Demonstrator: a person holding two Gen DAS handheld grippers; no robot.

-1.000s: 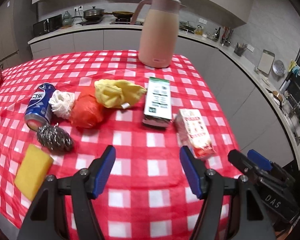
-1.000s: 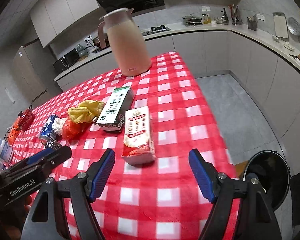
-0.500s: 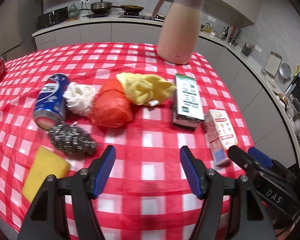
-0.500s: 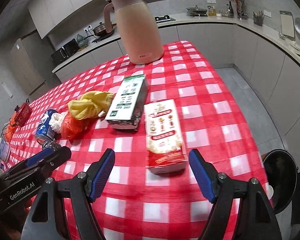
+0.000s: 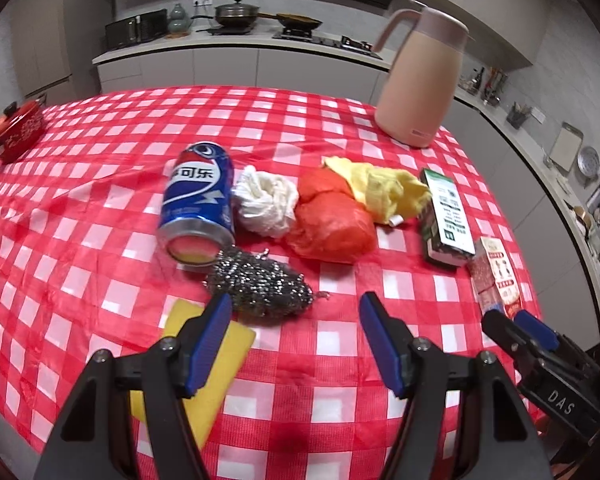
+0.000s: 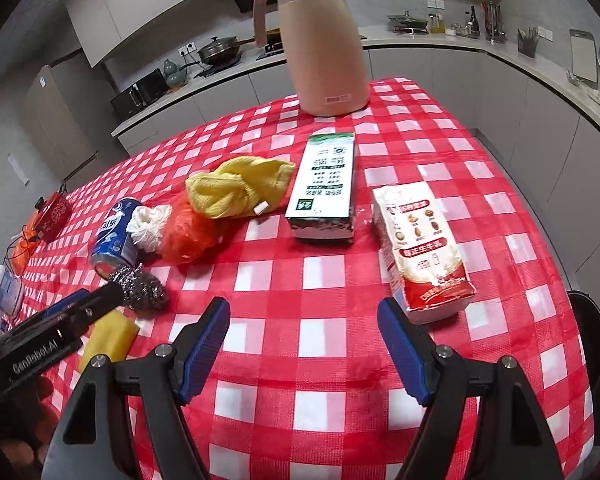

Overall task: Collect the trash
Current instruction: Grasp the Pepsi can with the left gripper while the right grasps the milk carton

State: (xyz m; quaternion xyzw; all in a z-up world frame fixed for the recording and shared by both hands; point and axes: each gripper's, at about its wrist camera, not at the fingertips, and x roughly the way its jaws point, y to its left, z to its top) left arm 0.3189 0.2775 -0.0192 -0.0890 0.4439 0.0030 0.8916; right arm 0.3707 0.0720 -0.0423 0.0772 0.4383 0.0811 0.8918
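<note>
Progress: collection not begun, as far as the views show. Every loose item lies on the checked tablecloth [image 6: 320,280]; the dark bin [image 6: 588,332], low past the table's right edge, shows only its rim and its contents cannot be read.

Left gripper [image 5: 296,340]: jaws parted to a moderate width, nothing between the pads, hovering just short of the steel scourer. Right gripper [image 6: 304,344]: jaws parted wider, likewise empty, over bare cloth with the red-and-white carton beside its right finger.

Count, largest to smallest:
- Pink jug [image 6: 320,44], one, upright at the far end; judged not trash
- Green-and-white carton [image 6: 328,184], one, lying flat
- Red-and-white carton [image 6: 424,248], one, lying flat, near the bin-side edge
- Yellow cloth [image 6: 240,188], one, bunched
- Orange plastic bag [image 5: 332,224], one, crumpled, touching the cloth
- Blue drinks can [image 5: 198,204], one, on its side
- Yellow sponge [image 5: 204,364], one, partly behind the left finger
- Steel scourer [image 5: 260,284], one
- White paper wad [image 5: 266,200], one, between can and bag

Remaining: judged the whole job
</note>
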